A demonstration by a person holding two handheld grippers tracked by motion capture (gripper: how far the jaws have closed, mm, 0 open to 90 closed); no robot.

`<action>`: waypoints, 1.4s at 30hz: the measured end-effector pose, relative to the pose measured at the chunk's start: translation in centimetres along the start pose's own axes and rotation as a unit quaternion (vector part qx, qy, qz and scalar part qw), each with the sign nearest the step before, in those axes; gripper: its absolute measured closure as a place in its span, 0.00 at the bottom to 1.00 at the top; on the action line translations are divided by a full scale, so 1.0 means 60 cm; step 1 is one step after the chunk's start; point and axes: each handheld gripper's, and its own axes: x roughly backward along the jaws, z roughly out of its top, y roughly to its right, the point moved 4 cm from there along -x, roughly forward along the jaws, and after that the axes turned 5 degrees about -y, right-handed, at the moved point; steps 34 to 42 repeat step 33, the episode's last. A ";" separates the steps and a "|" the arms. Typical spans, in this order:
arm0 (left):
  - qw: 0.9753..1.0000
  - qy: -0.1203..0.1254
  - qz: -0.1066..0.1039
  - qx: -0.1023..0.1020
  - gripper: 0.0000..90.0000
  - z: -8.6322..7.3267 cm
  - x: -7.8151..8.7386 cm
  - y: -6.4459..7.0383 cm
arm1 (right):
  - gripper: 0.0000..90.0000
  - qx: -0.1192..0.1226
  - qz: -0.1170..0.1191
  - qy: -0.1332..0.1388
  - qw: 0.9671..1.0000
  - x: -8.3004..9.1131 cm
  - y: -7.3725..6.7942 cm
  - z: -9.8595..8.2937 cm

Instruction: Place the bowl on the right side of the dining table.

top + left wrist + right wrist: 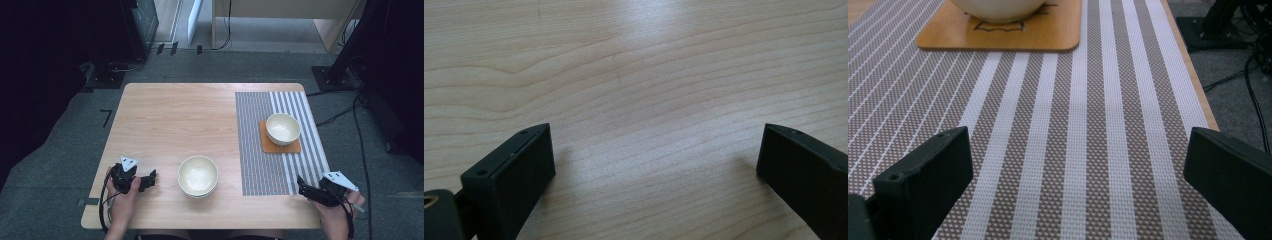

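Just right of the left gripper (148, 179) sits the near bowl (198, 175), closer to it than to the right gripper (303, 186). Both grippers gape wide, holding nothing.

Desk (170, 115) layout: placemat (255, 150) covers the right part, running from the far edge almost to the near edge. Coaster (295, 147) sits on the placemat, past its middle toward the far side; one bowl (283, 128) on the coaster. Second bowl (198, 175) sits directly on the desk, near the front edge, about centre, just left of the placemat, not touching it. Left tongs (150, 179) at the front-left corner, left of that bowl, close to it but apart. Right tongs (302, 186) at the front-right, over the placemat's near right corner, well in front of the coaster.
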 end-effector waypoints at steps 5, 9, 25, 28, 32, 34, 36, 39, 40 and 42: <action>1.000 0.000 0.000 0.000 0.02 0.000 0.000 0.000 | 0.00 0.007 0.001 -0.042 0.999 -0.002 0.001 -0.009; 1.000 0.000 0.000 0.000 0.02 0.000 0.000 0.000 | 0.00 0.013 0.003 -0.062 0.998 -0.005 0.000 -0.013; 1.000 0.000 -0.001 0.000 0.02 0.000 0.000 0.000 | 0.03 0.030 -0.001 -0.066 0.997 0.000 -0.001 -0.018; 1.000 0.000 -0.001 0.000 0.02 0.000 0.000 0.000 | 0.03 0.030 -0.004 -0.066 0.997 0.001 -0.002 -0.019; 1.000 0.000 -0.001 0.001 0.02 0.000 0.000 0.000 | 0.02 0.022 -0.013 -0.066 0.997 0.002 -0.004 -0.020; 1.000 0.000 -0.001 0.001 0.02 0.000 0.000 0.000 | 0.03 0.022 -0.013 -0.066 0.997 0.002 -0.004 -0.020; 1.000 0.000 -0.001 0.001 0.02 0.000 0.000 0.000 | 0.03 0.022 -0.013 -0.066 0.997 0.002 -0.004 -0.020; 1.000 0.000 -0.001 0.001 0.02 0.000 0.000 0.000 | 0.03 0.022 -0.013 -0.066 0.997 0.002 -0.004 -0.020; 1.000 0.000 -0.001 0.001 0.02 0.000 0.000 0.000 | 0.03 0.022 -0.013 -0.066 0.997 0.002 -0.004 -0.020; 1.000 0.000 -0.001 0.001 0.02 0.000 0.000 0.000 | 0.03 0.022 -0.013 -0.066 0.997 0.002 -0.004 -0.020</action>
